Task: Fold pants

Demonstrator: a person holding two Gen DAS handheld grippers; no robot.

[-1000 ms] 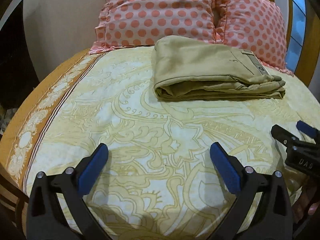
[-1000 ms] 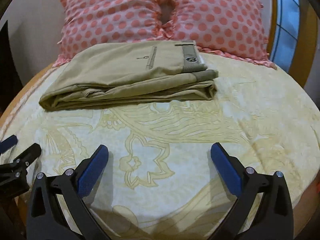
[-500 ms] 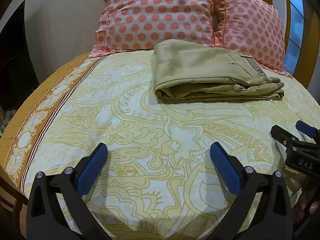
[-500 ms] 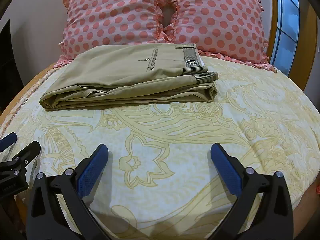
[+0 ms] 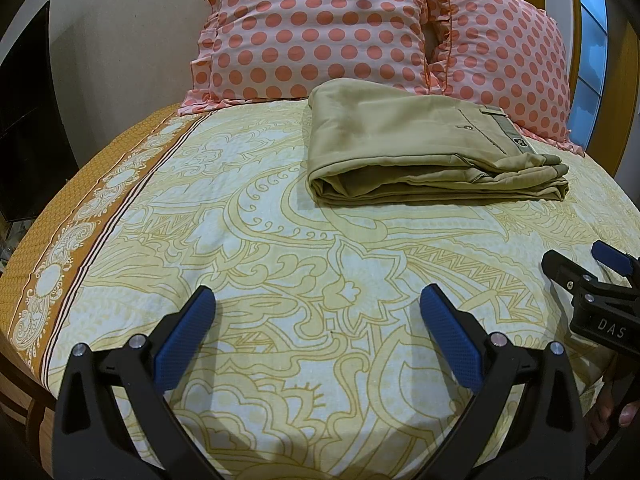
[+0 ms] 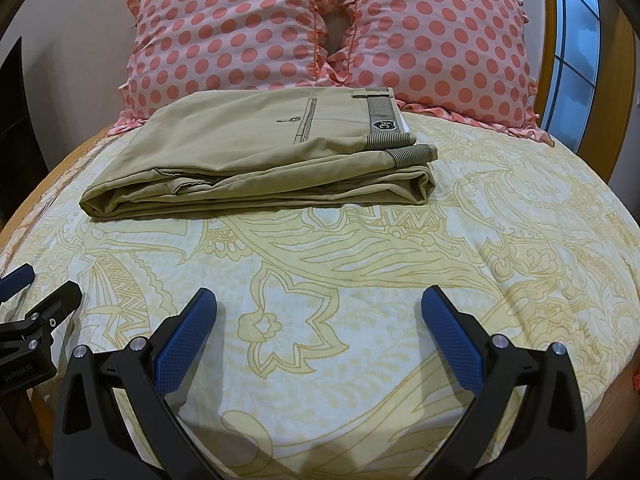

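The khaki pants [image 5: 420, 148] lie folded in a flat stack on the bed, close to the pillows; they also show in the right wrist view [image 6: 260, 160], waistband with a badge at the right end. My left gripper [image 5: 318, 316] is open and empty, well short of the pants, over the bedsheet. My right gripper [image 6: 318, 316] is open and empty too, also back from the pants. The right gripper shows at the right edge of the left wrist view [image 5: 592, 280], and the left gripper at the left edge of the right wrist view [image 6: 28, 312].
Two pink polka-dot pillows [image 5: 320, 28] [image 6: 436, 40] lean behind the pants. The yellow patterned bedsheet [image 5: 280, 248] covers the bed, with an orange border [image 5: 60, 216] at the left edge. A window [image 6: 576, 48] is at the right.
Both grippers have drawn back and risen a little from the pants, so the view tilts up and the stack looks lower in frame. The pants have not moved.
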